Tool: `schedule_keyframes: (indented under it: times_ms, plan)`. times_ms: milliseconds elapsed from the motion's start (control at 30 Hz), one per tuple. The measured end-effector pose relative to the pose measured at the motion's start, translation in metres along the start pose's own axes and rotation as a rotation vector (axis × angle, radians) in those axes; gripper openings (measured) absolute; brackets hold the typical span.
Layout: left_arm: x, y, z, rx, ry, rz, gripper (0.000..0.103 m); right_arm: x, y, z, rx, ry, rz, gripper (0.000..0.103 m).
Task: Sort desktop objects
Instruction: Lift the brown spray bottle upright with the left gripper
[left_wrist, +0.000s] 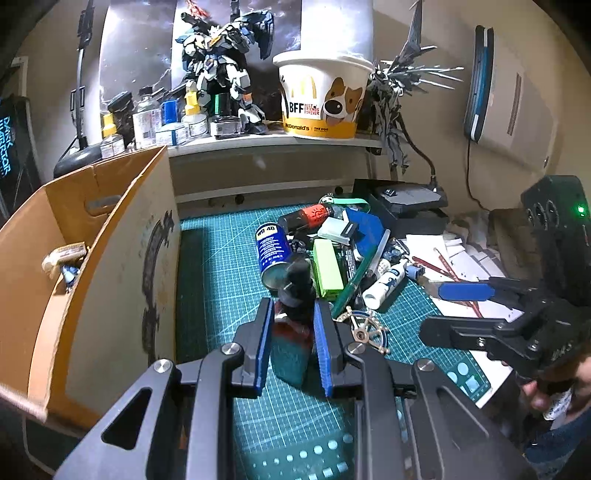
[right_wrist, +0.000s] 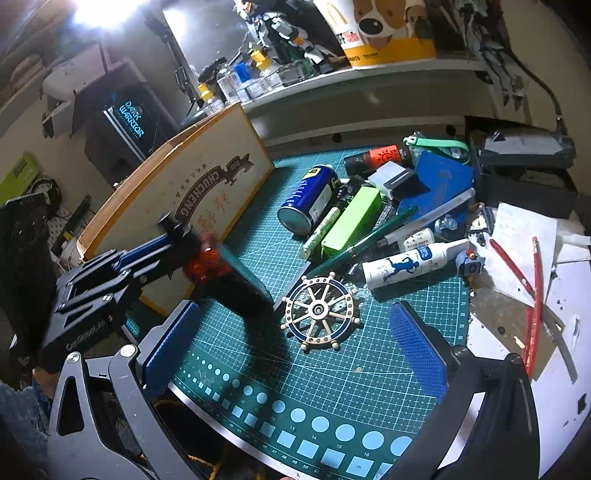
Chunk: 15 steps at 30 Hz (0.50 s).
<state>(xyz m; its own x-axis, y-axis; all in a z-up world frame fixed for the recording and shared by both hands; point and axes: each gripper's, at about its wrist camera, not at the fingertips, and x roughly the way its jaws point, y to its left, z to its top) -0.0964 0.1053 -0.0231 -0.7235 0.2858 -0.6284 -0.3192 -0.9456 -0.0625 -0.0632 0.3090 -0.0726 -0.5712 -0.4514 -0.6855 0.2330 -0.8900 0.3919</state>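
Observation:
My left gripper (left_wrist: 293, 314) is shut on a dark bottle with a black cap and red-and-teal body (left_wrist: 293, 325), held above the green cutting mat (left_wrist: 221, 266). The bottle also shows in the right wrist view (right_wrist: 218, 266), blurred, beside the cardboard box (right_wrist: 207, 192). My right gripper (right_wrist: 295, 332) is open and empty above a ship's-wheel ornament (right_wrist: 319, 312). A pile lies behind: a blue WD-40 can (left_wrist: 271, 251), a green box (left_wrist: 327, 267), a white tube (right_wrist: 413, 264), pens and a blue card (right_wrist: 439, 184).
The open cardboard box (left_wrist: 110, 240) stands at the left with a few items inside. A shelf (left_wrist: 277, 142) with model robots, paint jars and a McDonald's bucket (left_wrist: 323, 99) runs along the back. Papers and red pencils (right_wrist: 532, 280) lie at the right.

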Motion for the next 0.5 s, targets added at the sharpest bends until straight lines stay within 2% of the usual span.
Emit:
schedule_keyframes:
  times_ms: [100, 133, 167, 233, 300, 500]
  plan:
    - [0.001, 0.003, -0.004, -0.012, -0.024, -0.012, 0.023, 0.000, -0.009, -0.001, 0.018, 0.006, -0.004, 0.103]
    - [0.000, 0.004, -0.006, -0.015, -0.035, -0.014, 0.026, 0.000, -0.012, -0.002, 0.023, 0.007, -0.006, 0.103]
    - [-0.002, 0.004, -0.010, -0.007, -0.056, -0.009, 0.031, 0.000, -0.014, -0.002, 0.028, 0.008, -0.006, 0.103]
    - [-0.006, 0.003, -0.018, 0.015, -0.105, 0.012, 0.057, 0.000, -0.020, -0.003, 0.039, 0.011, -0.007, 0.103]
    - [-0.005, 0.002, -0.022, 0.025, -0.135, 0.033, 0.063, 0.002, -0.025, -0.004, 0.051, 0.013, -0.004, 0.103]
    - [0.027, 0.003, -0.024, -0.020, -0.068, -0.005, 0.065, 0.010, -0.030, -0.005, 0.060, 0.035, 0.003, 0.103]
